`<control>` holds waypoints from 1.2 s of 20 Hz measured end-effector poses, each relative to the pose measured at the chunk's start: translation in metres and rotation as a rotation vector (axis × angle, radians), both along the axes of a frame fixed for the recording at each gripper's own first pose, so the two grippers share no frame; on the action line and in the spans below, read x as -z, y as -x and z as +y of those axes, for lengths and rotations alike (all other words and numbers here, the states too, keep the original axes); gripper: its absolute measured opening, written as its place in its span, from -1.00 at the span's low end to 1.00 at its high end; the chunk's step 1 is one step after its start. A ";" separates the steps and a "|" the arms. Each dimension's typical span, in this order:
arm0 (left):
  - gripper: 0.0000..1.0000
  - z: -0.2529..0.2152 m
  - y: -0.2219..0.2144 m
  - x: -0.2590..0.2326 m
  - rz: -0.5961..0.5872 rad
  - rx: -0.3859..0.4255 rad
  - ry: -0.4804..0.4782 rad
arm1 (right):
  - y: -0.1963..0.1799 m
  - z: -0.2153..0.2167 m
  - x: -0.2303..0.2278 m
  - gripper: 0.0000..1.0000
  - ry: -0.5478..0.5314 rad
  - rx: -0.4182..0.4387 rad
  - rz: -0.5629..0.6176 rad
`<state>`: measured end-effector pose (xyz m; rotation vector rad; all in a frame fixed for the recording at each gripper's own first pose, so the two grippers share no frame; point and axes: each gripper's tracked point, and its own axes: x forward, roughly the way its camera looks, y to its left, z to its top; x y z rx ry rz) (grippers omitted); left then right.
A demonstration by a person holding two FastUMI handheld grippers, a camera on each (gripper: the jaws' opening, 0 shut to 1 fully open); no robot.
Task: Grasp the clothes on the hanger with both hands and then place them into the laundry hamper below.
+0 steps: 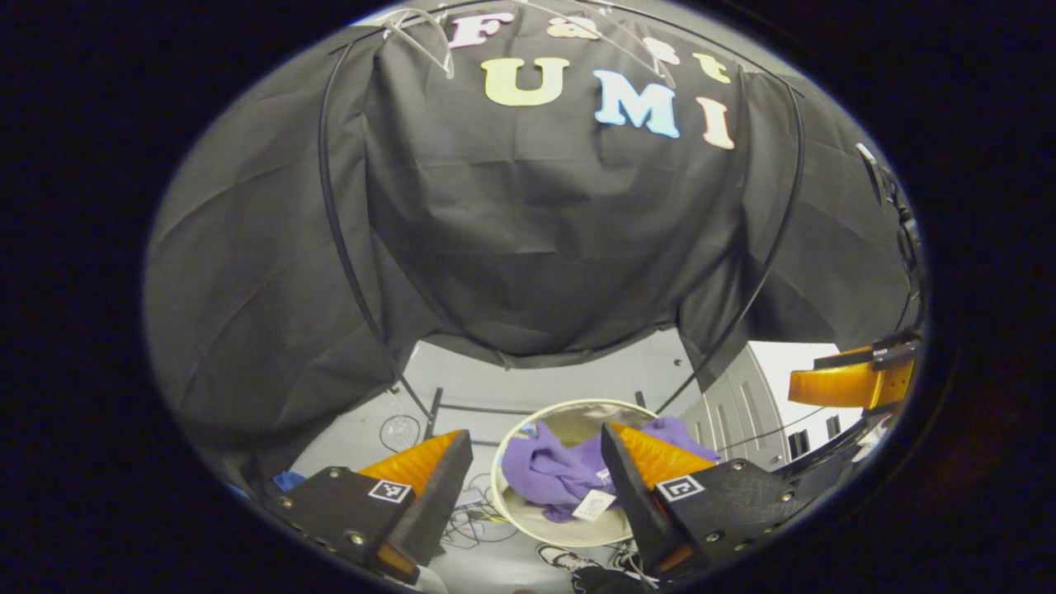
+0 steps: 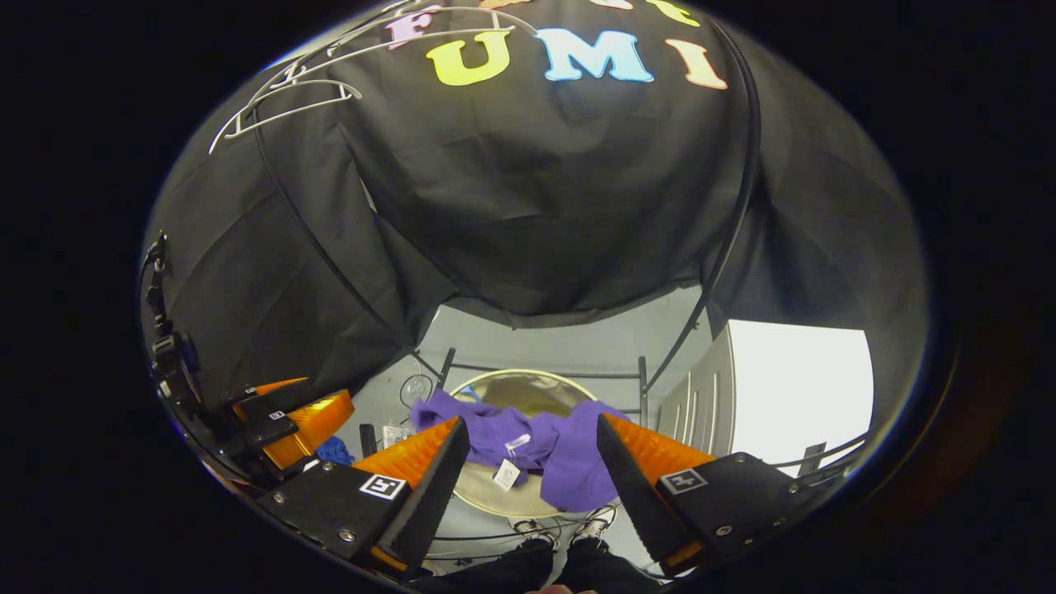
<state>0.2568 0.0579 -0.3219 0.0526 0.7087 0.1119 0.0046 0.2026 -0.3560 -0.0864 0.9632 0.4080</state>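
Below both grippers, purple clothes (image 1: 561,474) draped in laundry hamper (image 1: 505,503), part over rim (image 2: 577,470). Left hand-held gripper (image 1: 535,483) and right hand-held gripper (image 2: 532,474) spread, nothing pinched: release judged done. Hanger (image 2: 289,103) bare above.

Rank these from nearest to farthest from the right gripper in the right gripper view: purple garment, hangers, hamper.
1. Purple garment, just beyond the right gripper, draped over the rim.
2. Hamper, below, holding the garment.
3. Hangers, high up at upper left.

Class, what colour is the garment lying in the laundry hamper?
Purple garment, clearest in the right gripper view, draped over the hamper rim.
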 end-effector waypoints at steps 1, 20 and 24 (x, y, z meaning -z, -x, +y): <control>0.82 0.004 0.001 -0.011 -0.017 -0.004 -0.018 | -0.006 -0.002 -0.010 0.92 -0.002 0.010 -0.031; 0.93 0.013 0.007 -0.347 -0.667 -0.001 -0.085 | -0.079 -0.030 -0.297 0.83 -0.107 0.136 -0.880; 0.92 0.017 0.028 -0.391 -0.750 -0.002 -0.045 | -0.055 -0.054 -0.324 0.91 -0.092 0.171 -0.939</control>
